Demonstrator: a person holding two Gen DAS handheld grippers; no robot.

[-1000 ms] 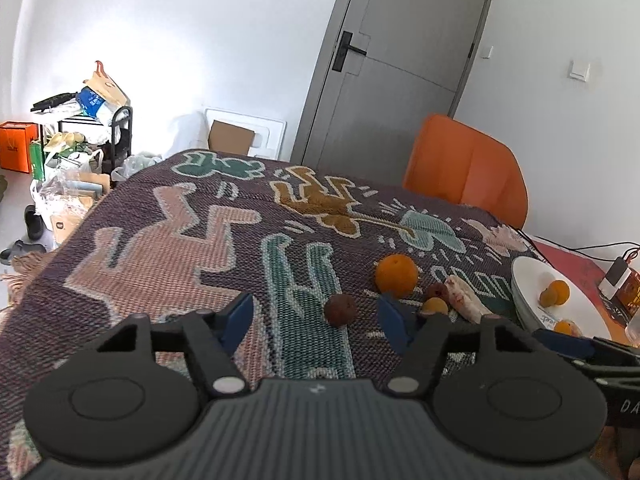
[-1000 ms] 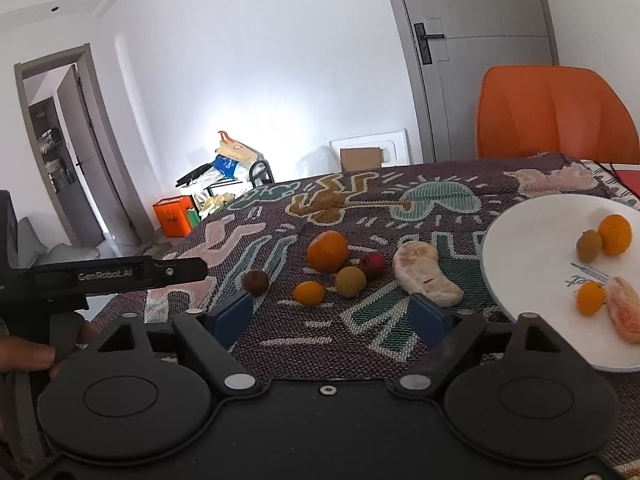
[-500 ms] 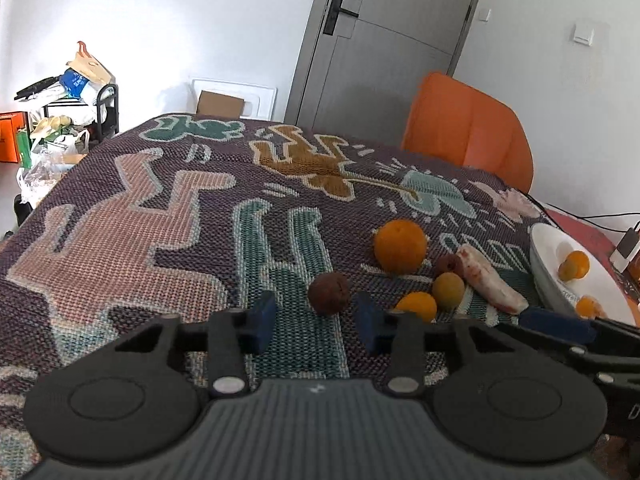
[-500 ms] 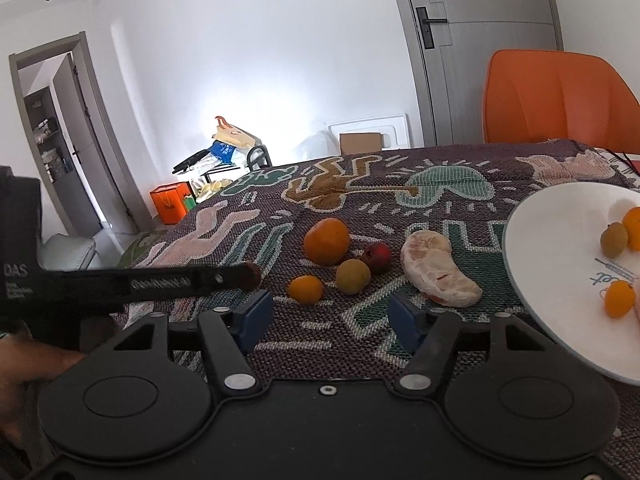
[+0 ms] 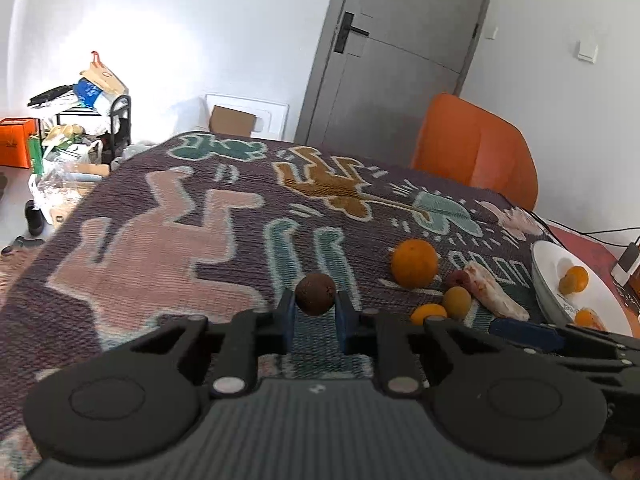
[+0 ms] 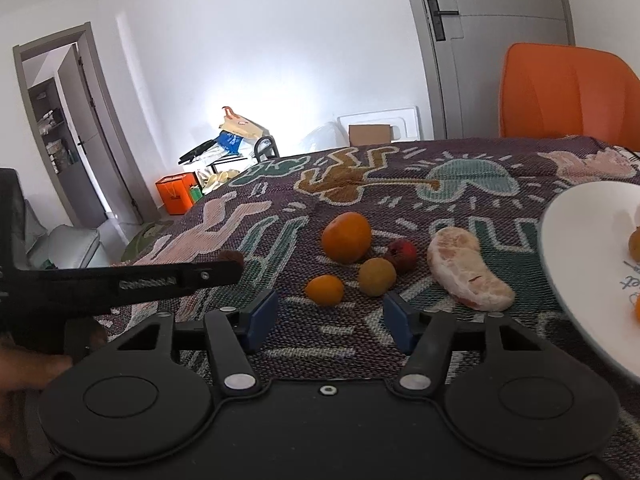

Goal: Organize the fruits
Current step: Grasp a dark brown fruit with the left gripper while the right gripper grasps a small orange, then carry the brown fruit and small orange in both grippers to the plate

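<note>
My left gripper [image 5: 315, 314] is shut on a round brown fruit [image 5: 315, 294], which sits on the patterned cloth between the blue pads. In the right wrist view the same fruit [image 6: 232, 257] peeks out at the tip of the left gripper's black arm. My right gripper [image 6: 329, 316] has its jaws closing with nothing between them. A small orange fruit [image 6: 324, 290] lies just ahead of its tips. Beyond are a yellow fruit [image 6: 377, 276], a red fruit [image 6: 402, 254], a large orange [image 6: 347, 237] and a peeled citrus segment [image 6: 468, 274].
A white plate [image 6: 580, 240] with several small fruits stands at the right, also seen as the white plate [image 5: 560, 276] in the left wrist view. An orange chair [image 5: 476, 148] stands behind the table. A hand [image 6: 24, 364] holds the left gripper's handle.
The left jaws have closed onto the brown fruit. The right jaws have narrowed, and that gripper has come closer to the small orange fruit.
</note>
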